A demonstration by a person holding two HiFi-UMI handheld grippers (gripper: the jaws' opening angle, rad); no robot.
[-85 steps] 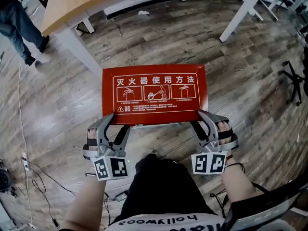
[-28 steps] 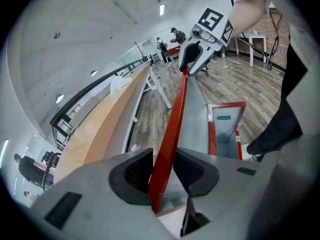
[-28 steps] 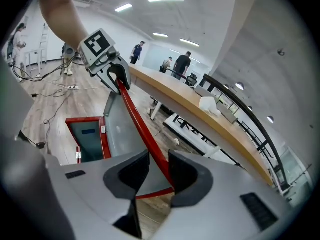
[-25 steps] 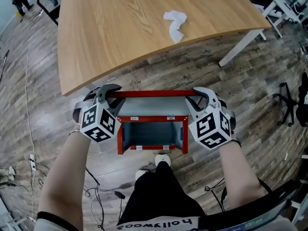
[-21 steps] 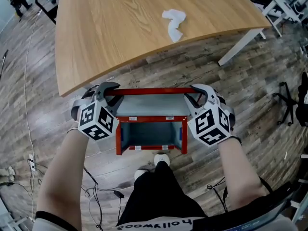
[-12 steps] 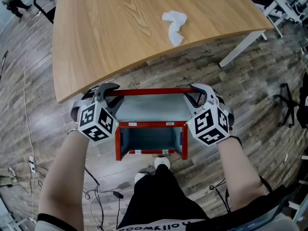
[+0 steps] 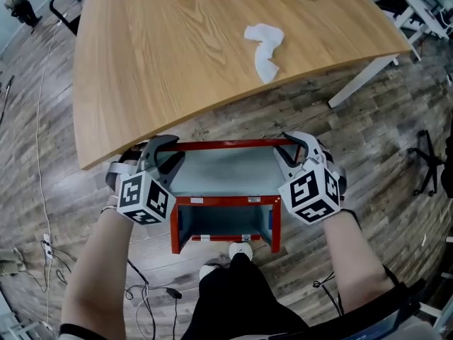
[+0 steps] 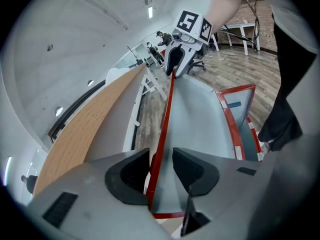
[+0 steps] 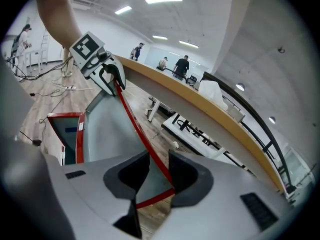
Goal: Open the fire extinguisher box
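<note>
Fire extinguisher box (image 7: 225, 222) sits open just below and behind your two grippers; your left gripper (image 7: 168, 149) clamps the far left corner of its raised lid (image 7: 223, 170), jaws partly apart and just eased slightly wider; your right gripper (image 7: 294, 147) pinches the far right corner, jaws likewise partly apart.

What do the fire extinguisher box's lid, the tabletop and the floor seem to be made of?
Lid: likely thin sheet metal, red paint at the rim, matt grey inside; thin straight edge.
Tabletop: light wood or wood-look laminate, smooth; grain lines.
Floor: grey-brown planks, wood or vinyl; board seams.
</note>
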